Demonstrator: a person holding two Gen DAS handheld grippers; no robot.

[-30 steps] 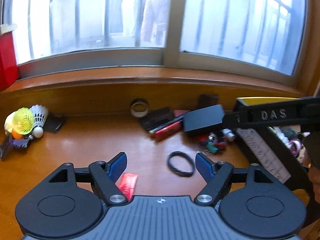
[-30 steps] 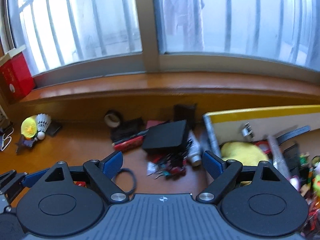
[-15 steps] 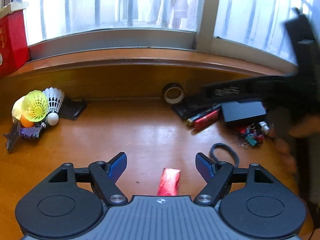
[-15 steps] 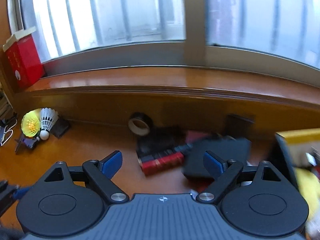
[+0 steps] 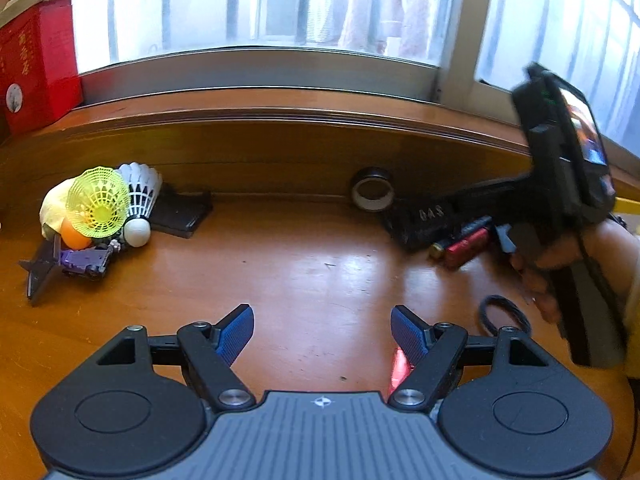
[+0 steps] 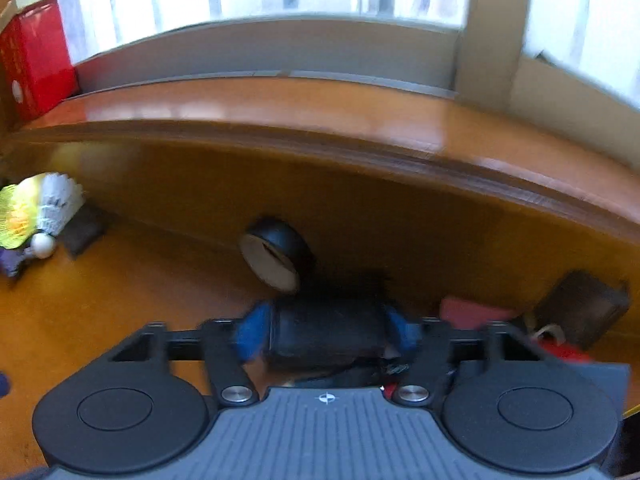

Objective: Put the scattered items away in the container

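Note:
My left gripper [image 5: 322,330] is open and empty above bare wooden desk; a red packet [image 5: 400,364] lies under its right finger and a black hair band [image 5: 504,314] to its right. My right gripper [image 6: 326,332] has its blue pads on both sides of a black box-like item [image 6: 328,332]; the view is blurred, so contact is unclear. A black tape roll [image 6: 276,256] stands just behind it, also in the left wrist view [image 5: 373,194]. The right gripper's body [image 5: 560,184] shows there over a red pen-like item [image 5: 464,246]. The container is out of view.
Shuttlecocks [image 5: 116,196], an orange ball [image 5: 74,238], a purple toy [image 5: 86,262] and a black wallet [image 5: 180,214] cluster at the back left. A red box [image 5: 36,64] stands on the sill. A dark pouch [image 6: 580,308] and a pink item [image 6: 476,314] lie at the back right.
The right gripper moved forward and left, down onto the pile, and its fingers narrowed around the black item. The left gripper swung left, so the red packet slid under its right finger.

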